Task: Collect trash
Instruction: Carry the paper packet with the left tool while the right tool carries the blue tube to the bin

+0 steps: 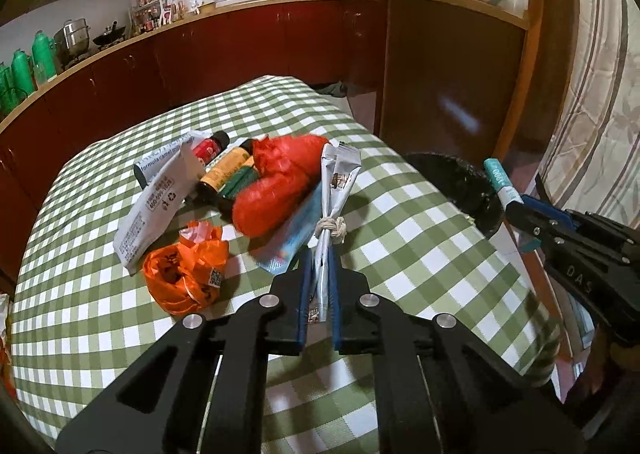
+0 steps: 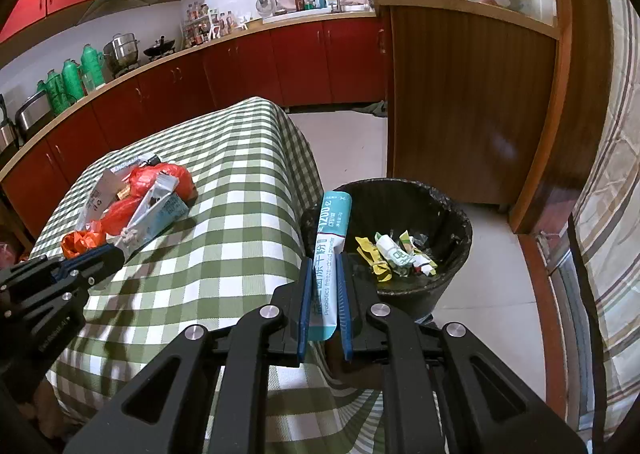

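The surface (image 2: pixel 224 190) under its green-checked cloth is carrying the remaining litter bunched toward its left edge, while the black-lined trash bin (image 2: pixel 456 210) is standing on the floor just off its right edge, a few wrappers already lying inside. You are working with light, limp things here: the red plastic bag (image 1: pixel 276 190) and the crumpled orange bag (image 1: pixel 182 274) are going to collapse under any pinch, so take them by a gathered fold.

Your left tongs (image 1: pixel 319 266) are reaching flat over the surface, closed almost fully on the tied bundle of silver sachets (image 1: pixel 334 190), gripping its near end below the string knot. Your right tongs (image 2: pixel 325 274) are pointing up and forward beside the bin's near rim, pinched on the teal-and-white probiotics sachet (image 2: pixel 330 238) at its lower half; it is slick foil, so you are needing steady pressure.
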